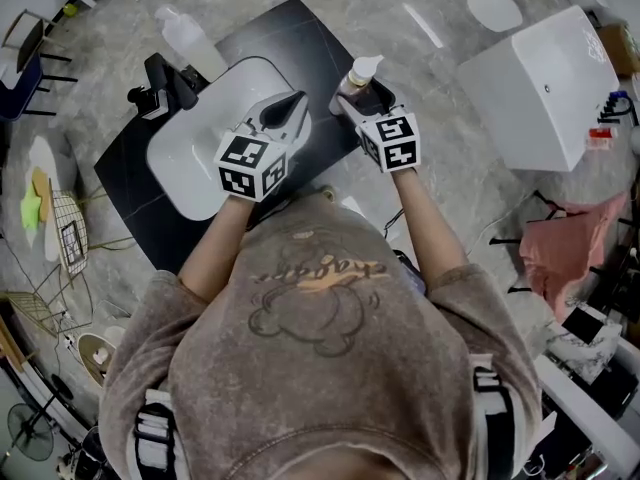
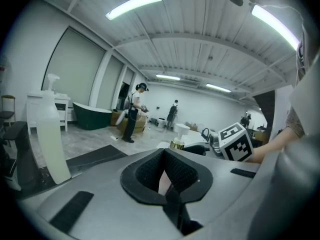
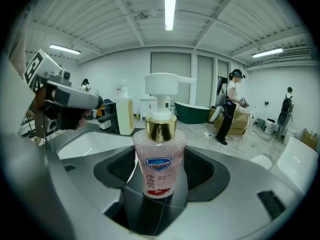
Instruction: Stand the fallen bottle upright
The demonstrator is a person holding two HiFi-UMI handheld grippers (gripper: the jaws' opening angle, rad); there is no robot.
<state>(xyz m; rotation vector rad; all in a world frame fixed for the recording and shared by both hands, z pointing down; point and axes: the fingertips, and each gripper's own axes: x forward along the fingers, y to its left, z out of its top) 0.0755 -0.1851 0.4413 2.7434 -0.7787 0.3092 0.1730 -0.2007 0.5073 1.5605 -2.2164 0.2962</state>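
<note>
Since the pink soap bottle (image 3: 160, 154) is upright and seems to rest on the dark counter (image 1: 300, 38) just right of the white basin (image 1: 195, 168), the right gripper (image 1: 352, 96) pinching its body from both sides is probably only steadying it before release. The left gripper (image 1: 290, 108), jaws pressed together and empty, hovers over the basin. Beyond the basin's far left corner stand a black faucet (image 1: 165, 83) and a tall white dispenser (image 1: 185, 38); neither crowds the bottle.
</note>
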